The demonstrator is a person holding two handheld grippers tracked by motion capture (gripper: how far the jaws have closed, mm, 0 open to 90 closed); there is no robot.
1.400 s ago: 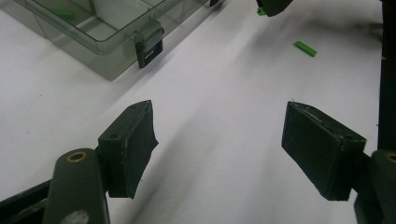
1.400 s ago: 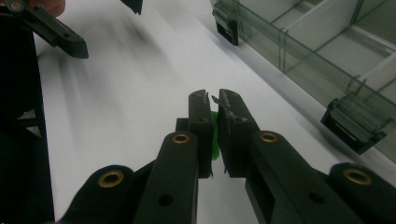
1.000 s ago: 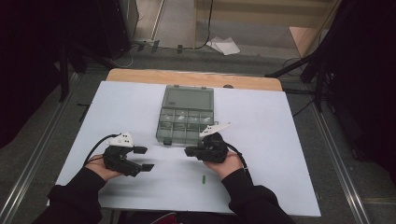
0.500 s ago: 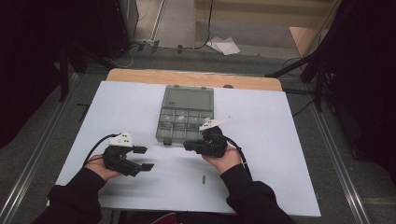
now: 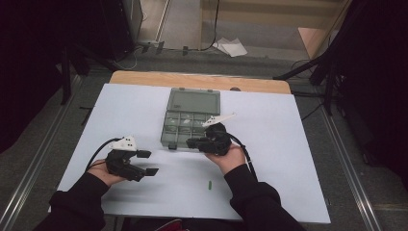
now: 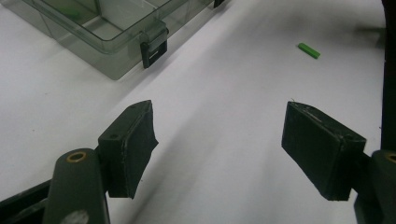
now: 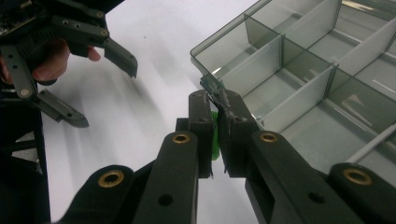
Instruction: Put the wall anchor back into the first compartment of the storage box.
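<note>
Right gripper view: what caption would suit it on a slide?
Right gripper pinches a small green piece at the corner of a clear compartment box.

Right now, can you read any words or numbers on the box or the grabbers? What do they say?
No words, numbers or signs can be read.
Compartment box: clear plastic, no label to see.
Right gripper, shut on a small green piece: no print, just brass rivets.
Left gripper, open: plain black pads.
Loose green piece on the white table: no marks.

Green piece (image 7: 214, 135) mostly hidden between claw pads.
</note>
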